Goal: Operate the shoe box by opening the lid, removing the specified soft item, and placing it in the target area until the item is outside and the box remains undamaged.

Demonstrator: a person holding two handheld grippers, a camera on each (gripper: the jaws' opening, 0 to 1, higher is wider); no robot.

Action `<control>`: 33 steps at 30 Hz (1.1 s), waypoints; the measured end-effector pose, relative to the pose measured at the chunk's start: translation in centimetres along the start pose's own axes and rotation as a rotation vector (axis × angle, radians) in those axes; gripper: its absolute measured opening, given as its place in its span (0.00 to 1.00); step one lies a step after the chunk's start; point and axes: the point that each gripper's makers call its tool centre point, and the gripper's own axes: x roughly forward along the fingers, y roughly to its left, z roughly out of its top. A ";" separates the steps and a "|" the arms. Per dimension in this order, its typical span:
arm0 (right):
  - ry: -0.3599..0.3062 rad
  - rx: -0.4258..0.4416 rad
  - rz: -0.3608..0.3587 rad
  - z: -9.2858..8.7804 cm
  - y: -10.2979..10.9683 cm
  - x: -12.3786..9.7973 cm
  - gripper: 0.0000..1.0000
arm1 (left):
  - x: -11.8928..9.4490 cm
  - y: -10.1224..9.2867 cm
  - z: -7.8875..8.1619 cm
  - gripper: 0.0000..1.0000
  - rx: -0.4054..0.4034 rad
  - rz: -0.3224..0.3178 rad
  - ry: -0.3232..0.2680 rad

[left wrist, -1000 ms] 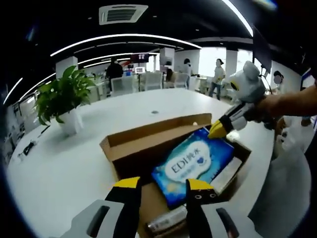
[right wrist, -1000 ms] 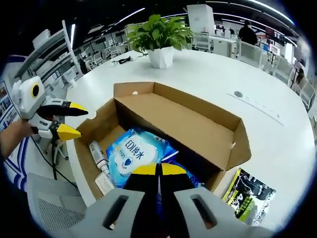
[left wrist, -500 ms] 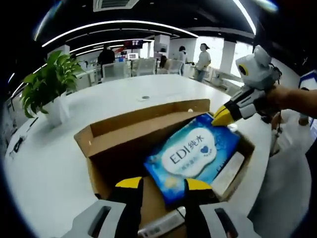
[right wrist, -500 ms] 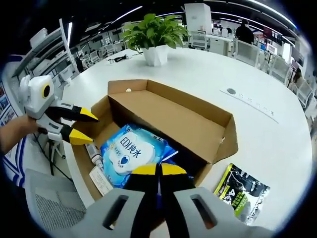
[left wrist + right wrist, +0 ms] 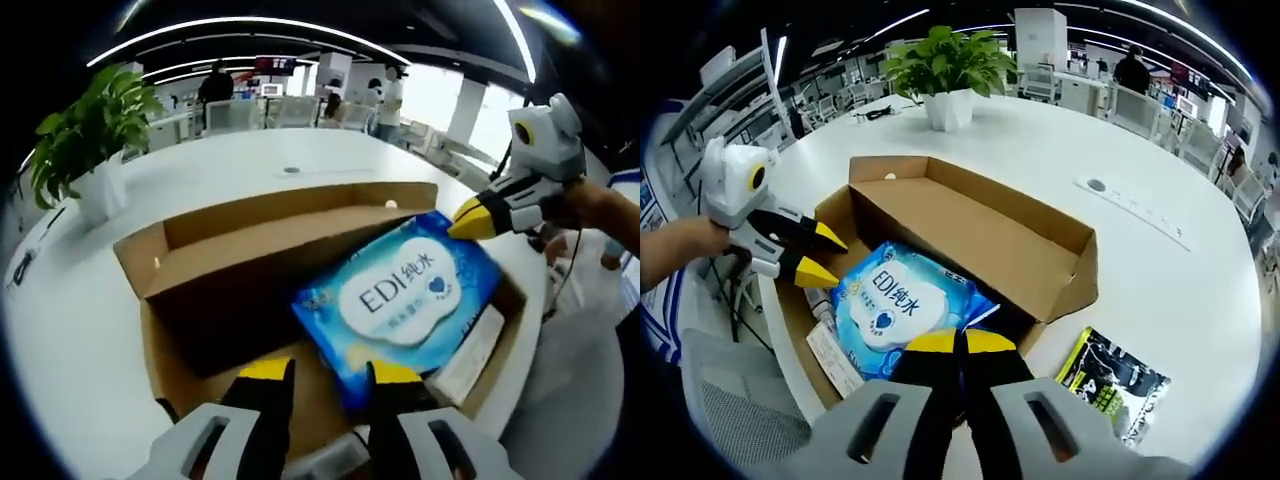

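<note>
An open cardboard shoe box (image 5: 230,250) (image 5: 970,230) lies on the white table. Inside it a blue soft pack of wipes (image 5: 405,295) (image 5: 890,305), printed "EDI", sits tilted with one corner raised. My right gripper (image 5: 960,342) is shut on that corner; in the left gripper view it (image 5: 478,215) comes in from the right at the pack's far corner. My left gripper (image 5: 330,372) is open over the box's near end, just short of the pack. In the right gripper view it (image 5: 823,255) hangs open beside the pack's left edge, held by a hand.
A flat white carton (image 5: 470,345) (image 5: 830,355) and a small tube lie in the box beside the pack. A black-and-green packet (image 5: 1110,385) rests on the table by the box. A potted plant (image 5: 85,140) (image 5: 945,65) stands further back. People and chairs are far behind.
The left gripper has moved in closer over the box and toward the pack. The pack's gripped corner has risen a little. The right gripper stays shut on it.
</note>
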 end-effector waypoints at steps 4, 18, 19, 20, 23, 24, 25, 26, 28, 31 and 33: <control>0.000 0.005 -0.009 -0.2 -0.4 -0.3 0.00 | 0.6 -0.2 -0.3 0.27 -0.028 -0.020 0.010; -0.003 0.020 -0.018 -0.8 -1.2 -0.7 0.00 | 2.2 -1.9 -0.1 0.19 -0.188 -0.128 0.011; -0.004 0.023 -0.018 -0.8 -1.2 -0.7 0.00 | 2.2 -2.2 -0.1 0.18 -0.206 -0.139 0.011; -0.004 0.023 -0.020 -0.9 -1.1 -0.8 0.00 | 2.1 -2.3 -0.1 0.18 -0.216 -0.136 0.007; -0.004 0.030 -0.019 -0.9 -1.1 -0.8 0.00 | 2.0 -2.6 -0.1 0.17 -0.248 -0.148 0.003; -0.004 0.032 -0.020 -0.9 -1.1 -0.8 0.00 | 1.9 -2.8 -0.1 0.16 -0.260 -0.151 0.003; -0.006 0.036 -0.021 -1.0 -1.2 -0.7 0.00 | 1.9 -2.8 -0.1 0.14 -0.266 -0.151 0.001; -0.006 0.038 -0.022 -0.9 -1.2 -0.8 0.00 | 1.9 -2.8 -0.1 0.12 -0.264 -0.149 -0.001; -0.009 0.046 -0.023 -0.9 -1.2 -0.8 0.00 | 2.0 -2.9 0.0 0.08 -0.258 -0.141 -0.003; -0.012 0.047 -0.026 -1.0 -1.3 -0.6 0.00 | 2.1 -3.2 0.1 0.05 -0.213 -0.131 0.000; -0.016 0.050 -0.029 -1.0 -1.3 -0.7 0.00 | 2.1 -3.2 0.2 0.03 -0.213 -0.130 0.001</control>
